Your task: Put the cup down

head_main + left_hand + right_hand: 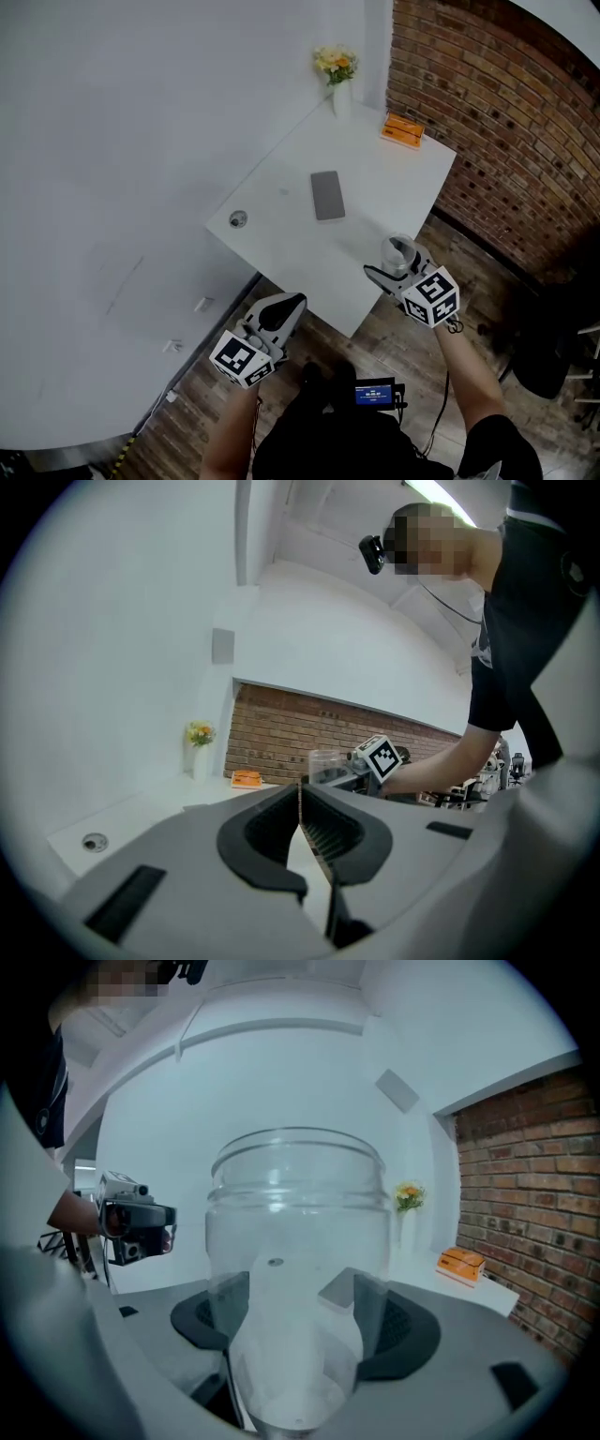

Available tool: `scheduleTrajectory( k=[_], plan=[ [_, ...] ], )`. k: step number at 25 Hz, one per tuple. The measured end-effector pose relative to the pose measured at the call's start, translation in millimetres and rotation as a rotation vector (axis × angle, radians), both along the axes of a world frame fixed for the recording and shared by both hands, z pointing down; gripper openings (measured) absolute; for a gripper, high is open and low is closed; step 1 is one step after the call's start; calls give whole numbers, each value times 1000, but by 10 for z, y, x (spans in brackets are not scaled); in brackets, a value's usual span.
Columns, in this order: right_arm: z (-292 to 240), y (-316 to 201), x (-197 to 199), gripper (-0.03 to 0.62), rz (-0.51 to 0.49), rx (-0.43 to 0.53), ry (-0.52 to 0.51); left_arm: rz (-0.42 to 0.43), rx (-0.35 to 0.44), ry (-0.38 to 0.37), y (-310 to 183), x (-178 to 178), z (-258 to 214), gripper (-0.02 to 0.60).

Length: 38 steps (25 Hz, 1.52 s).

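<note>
A clear, empty glass cup (298, 1241) stands upright between my right gripper's (300, 1335) jaws, which are shut on its lower body. In the head view this cup (398, 251) hangs just above the near right corner of the white table (375, 178), with the right gripper (394, 264) behind it. My left gripper (283, 314) hovers below the table's near edge, over the wooden floor. Its jaws (300, 794) touch at the tips with nothing between them. The left gripper view catches the cup (323, 761) from the side.
On the table lie a grey phone (327, 195) in the middle, an orange box (403, 129) at the far right, a white vase of flowers (337, 80) at the far corner and a small round metal thing (238, 219) at the left edge. A brick wall (506, 122) runs along the right.
</note>
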State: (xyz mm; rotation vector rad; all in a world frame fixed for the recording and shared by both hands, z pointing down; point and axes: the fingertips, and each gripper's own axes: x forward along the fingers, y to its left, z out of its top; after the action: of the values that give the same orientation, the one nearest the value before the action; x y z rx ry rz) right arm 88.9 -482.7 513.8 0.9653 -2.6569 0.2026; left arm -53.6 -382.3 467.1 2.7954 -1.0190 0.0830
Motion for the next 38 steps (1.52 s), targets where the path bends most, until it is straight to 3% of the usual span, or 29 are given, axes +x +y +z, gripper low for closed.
scheduleTrajectory(
  k=[6,22,26,38],
  plan=[
    [128,-772,-162,351,-18,33,37,-20,-13,0,-241,-69,112,17],
    [479,-2511,-875,351,143,60,-159,-77,-49,-8,-726,-281,420,17],
    [492,-2815,-962,350,178,89,-188,-96,-67,-5,-730,-372,509,17],
    [569,-3223,-1335,350,120,160,-134,-160,-91,28,-704,-555,640,17]
  ],
)
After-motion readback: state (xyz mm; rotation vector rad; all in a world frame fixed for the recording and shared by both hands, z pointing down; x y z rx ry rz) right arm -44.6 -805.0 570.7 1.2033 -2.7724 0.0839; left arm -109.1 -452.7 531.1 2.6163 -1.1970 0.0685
